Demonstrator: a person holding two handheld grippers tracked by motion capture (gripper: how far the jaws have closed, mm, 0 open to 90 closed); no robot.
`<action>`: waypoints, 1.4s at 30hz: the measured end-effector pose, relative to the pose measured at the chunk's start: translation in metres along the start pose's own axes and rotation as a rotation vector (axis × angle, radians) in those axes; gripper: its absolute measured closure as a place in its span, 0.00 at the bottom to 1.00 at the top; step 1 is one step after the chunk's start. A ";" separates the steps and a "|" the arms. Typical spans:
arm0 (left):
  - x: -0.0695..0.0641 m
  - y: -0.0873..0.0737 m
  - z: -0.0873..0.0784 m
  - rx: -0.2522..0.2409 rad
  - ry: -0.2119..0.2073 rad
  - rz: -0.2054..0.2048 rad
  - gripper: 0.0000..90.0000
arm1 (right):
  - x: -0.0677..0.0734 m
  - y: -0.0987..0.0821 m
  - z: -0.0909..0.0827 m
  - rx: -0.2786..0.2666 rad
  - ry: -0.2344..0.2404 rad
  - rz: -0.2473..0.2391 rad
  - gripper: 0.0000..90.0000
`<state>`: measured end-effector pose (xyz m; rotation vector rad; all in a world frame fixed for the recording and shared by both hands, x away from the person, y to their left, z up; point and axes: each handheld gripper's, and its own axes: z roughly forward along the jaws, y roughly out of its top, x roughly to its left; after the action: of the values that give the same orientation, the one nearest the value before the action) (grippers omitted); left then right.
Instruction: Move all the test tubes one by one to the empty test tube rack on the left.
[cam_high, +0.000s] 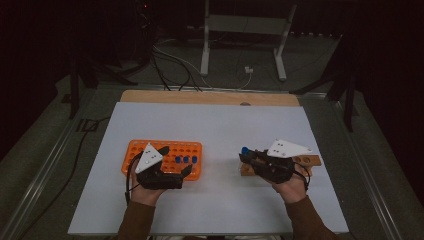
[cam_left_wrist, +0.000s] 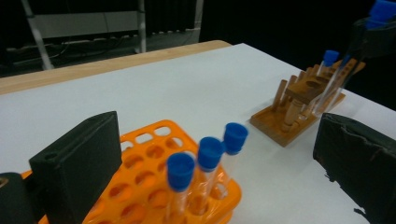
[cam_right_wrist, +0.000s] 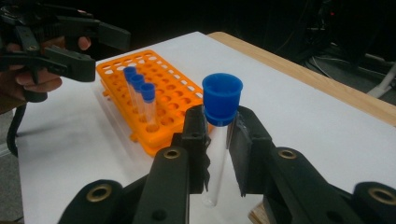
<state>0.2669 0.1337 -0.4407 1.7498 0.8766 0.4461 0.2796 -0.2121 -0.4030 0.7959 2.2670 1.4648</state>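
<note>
Your white table (cam_high: 215, 125) has a wooden far edge, with a dark room and floor cables beyond. No writing is readable. Your right gripper (cam_right_wrist: 219, 140) pinches a blue-capped tube (cam_right_wrist: 219, 135) above the wooden rack (cam_high: 307, 161); your left gripper (cam_high: 175, 160) is spread over the orange rack (cam_high: 195, 150).

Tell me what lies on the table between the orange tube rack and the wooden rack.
Nothing: in the high view, the white table sheet is bare between the orange plastic tube rack and the brown wooden rack. The left gripper view shows the same gap.
</note>
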 end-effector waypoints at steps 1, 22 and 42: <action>-0.002 0.001 0.001 0.001 -0.004 0.005 0.03 | 0.001 0.001 0.002 0.000 0.004 0.001 0.85; -0.050 0.020 0.035 0.015 -0.112 0.095 0.09 | 0.016 0.011 0.024 0.003 0.052 -0.005 0.85; -0.064 0.017 0.058 0.047 -0.180 0.152 0.64 | 0.023 0.014 0.030 0.003 0.095 -0.008 0.85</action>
<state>0.2699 0.0457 -0.4375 1.8758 0.6339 0.3620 0.2813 -0.1717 -0.4021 0.7323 2.3388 1.5269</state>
